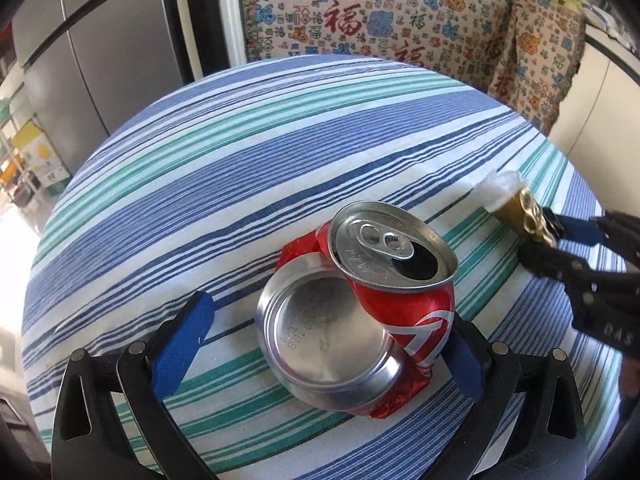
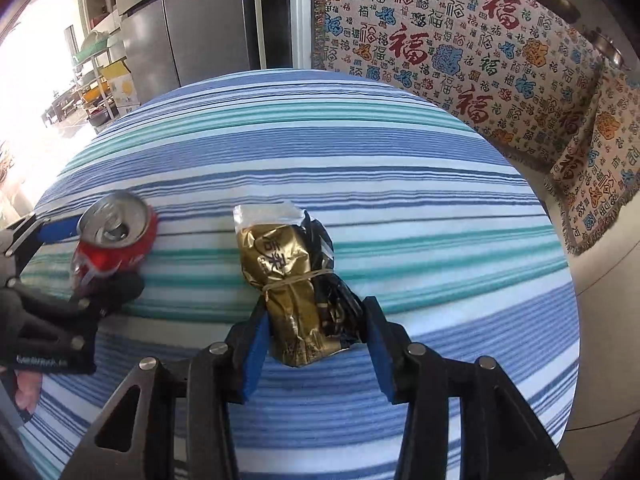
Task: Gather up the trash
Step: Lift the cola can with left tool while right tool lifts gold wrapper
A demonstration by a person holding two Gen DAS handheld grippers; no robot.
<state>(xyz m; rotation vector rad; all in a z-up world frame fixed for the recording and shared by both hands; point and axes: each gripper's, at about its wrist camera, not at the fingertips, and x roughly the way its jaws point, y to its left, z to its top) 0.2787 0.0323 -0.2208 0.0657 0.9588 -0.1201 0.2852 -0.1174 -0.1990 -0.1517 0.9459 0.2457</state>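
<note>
**Trash pickup: two items, one in each claw's reach**

Item 1: crushed red soda can (image 1: 360, 300). It lies on the striped surface (image 1: 240, 152) between the blue pads of my left claw (image 1: 320, 344), folded so that its base and its opened top both face me. The jaws stand fully spread; the left pad is clear of the can, while the right pad sits close against its red side, contact uncertain. Nothing is gripped here yet.

Item 2: gold and black foil packet (image 2: 304, 292), banded round its middle with a rubber band. It sits between the pads of my right claw (image 2: 316, 344), which is clenched on its lower end, both pads pressing the foil. The packet's torn silver mouth points away from me.

Step in hand, as I judge it: the packet is secured, the can awaits its grasp. The next move calls for closing the left jaws squarely across the can's crumpled body, then lifting both pieces away.

Room: ahead of both claws the surface is open cloth out to its rounded far edge. Beyond that edge stand a patterned sofa cover (image 1: 380, 16) and a steel refrigerator (image 2: 192, 20). No bin is in view.
</note>
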